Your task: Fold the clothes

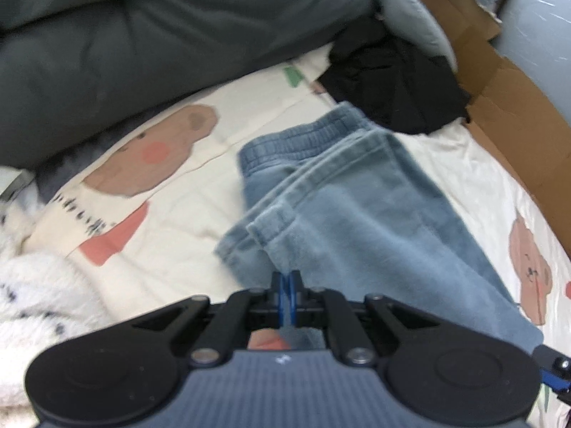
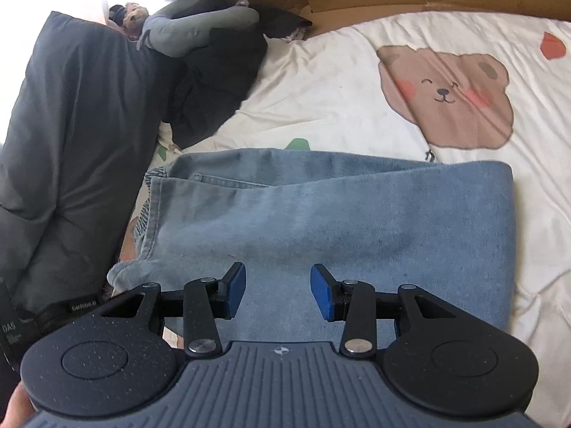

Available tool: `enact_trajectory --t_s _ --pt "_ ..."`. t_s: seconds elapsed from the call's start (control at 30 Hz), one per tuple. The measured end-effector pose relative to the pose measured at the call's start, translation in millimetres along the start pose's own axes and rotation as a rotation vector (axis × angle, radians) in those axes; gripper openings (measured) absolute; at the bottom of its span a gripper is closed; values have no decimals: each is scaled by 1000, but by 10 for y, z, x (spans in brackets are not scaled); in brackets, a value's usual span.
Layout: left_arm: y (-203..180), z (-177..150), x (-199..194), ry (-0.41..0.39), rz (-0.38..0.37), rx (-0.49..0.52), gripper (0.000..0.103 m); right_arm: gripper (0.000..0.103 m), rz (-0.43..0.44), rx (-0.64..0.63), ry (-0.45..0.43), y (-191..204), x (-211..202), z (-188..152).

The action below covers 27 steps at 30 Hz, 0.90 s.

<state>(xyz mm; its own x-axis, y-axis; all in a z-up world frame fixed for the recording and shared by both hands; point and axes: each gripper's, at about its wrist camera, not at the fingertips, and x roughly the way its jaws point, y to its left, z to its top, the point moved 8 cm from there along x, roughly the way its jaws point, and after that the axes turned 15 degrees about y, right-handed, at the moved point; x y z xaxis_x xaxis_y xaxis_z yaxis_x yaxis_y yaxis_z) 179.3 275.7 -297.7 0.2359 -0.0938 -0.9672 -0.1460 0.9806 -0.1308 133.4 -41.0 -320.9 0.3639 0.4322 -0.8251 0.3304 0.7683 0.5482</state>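
Observation:
Light blue jeans [image 1: 357, 207] lie folded on a cream bedsheet printed with bears [image 1: 178, 235]. Their elastic waistband sits at the far end in the left wrist view, and the leg hems are doubled back over it. My left gripper [image 1: 286, 278] is shut on the hem edge of a leg. In the right wrist view the jeans [image 2: 321, 221] spread flat across the middle, waistband to the left. My right gripper [image 2: 278, 287] hovers open just over the denim, with nothing between its blue pads [image 2: 236, 285].
A dark grey duvet [image 1: 142, 46] is bunched along the far left. A black garment [image 1: 392, 82] lies beyond the jeans, beside brown cardboard [image 1: 506, 107]. A white fluffy blanket [image 1: 39, 303] sits at the near left. A grey sleeve [image 2: 192, 28] rests on the dark bedding.

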Motion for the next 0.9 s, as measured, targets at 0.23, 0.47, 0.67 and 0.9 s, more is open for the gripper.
enact_trajectory --t_s 0.23,0.47,0.67,0.9 --pt "358 24 -275 23 6 -74 16 47 -4 -52 -2 118 -62 -15" --pt "448 168 -982 -47 2 -27 56 47 69 -97 -32 371 -185 95" --pt "472 309 -1025 -54 -43 44 57 47 5 -251 -79 734 -201 244" --pt "480 369 -577 -15 -105 106 57 48 -42 -378 -40 893 87 376"
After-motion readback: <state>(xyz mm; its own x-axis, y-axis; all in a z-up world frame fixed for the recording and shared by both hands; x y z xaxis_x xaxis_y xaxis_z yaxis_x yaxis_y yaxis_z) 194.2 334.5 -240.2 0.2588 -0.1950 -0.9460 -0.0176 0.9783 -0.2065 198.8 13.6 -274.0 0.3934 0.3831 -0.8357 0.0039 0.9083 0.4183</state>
